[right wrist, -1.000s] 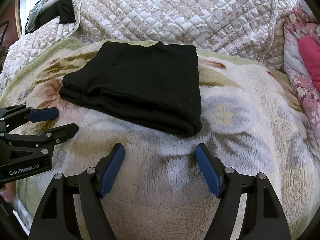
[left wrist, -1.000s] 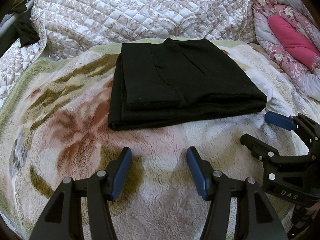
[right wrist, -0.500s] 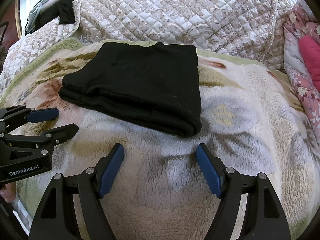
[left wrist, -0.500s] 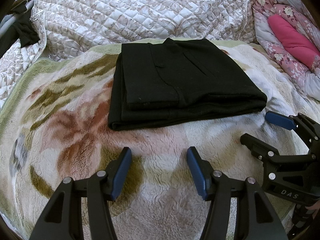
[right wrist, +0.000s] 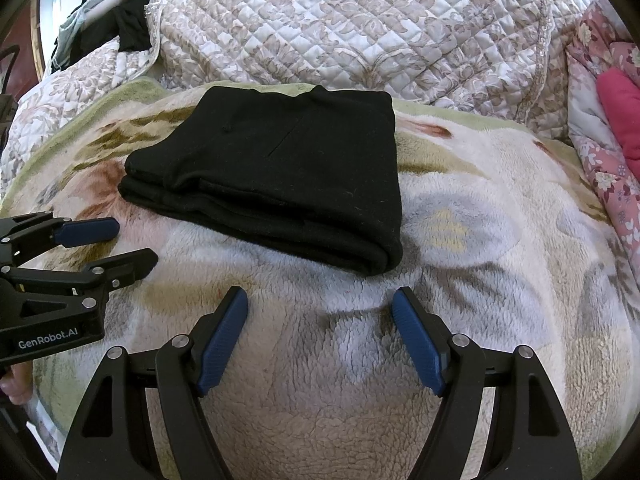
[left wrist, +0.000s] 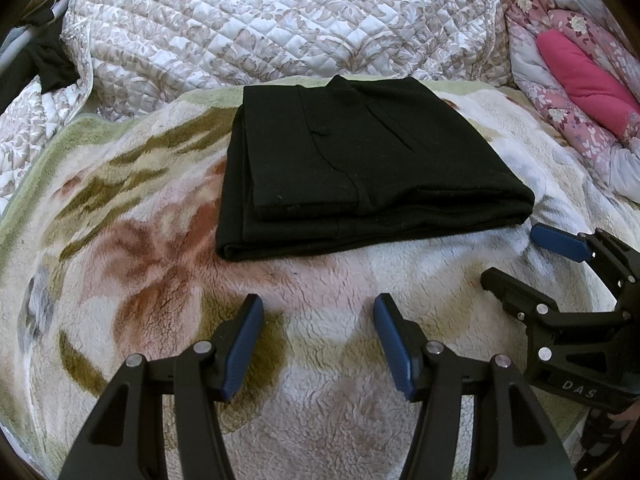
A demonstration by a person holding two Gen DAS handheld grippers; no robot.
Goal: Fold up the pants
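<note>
Black pants (left wrist: 360, 168) (right wrist: 280, 168) lie folded into a compact rectangular stack on a fluffy floral blanket (left wrist: 140, 248) (right wrist: 500, 260). My left gripper (left wrist: 318, 312) hovers over the blanket a little in front of the stack's near edge, open, with nothing between its blue pads. My right gripper (right wrist: 320, 304) is open too and empty, just in front of the stack's near right corner. Each gripper shows in the other's view: the right gripper (left wrist: 516, 256) at the right edge, the left gripper (right wrist: 134, 242) at the left edge. Neither touches the pants.
A quilted beige bedspread (left wrist: 280, 28) (right wrist: 360, 28) is heaped behind the pants. A pink floral quilt with a magenta pillow (left wrist: 584, 76) lies at the right. Dark clothes (right wrist: 128, 24) hang at the back left.
</note>
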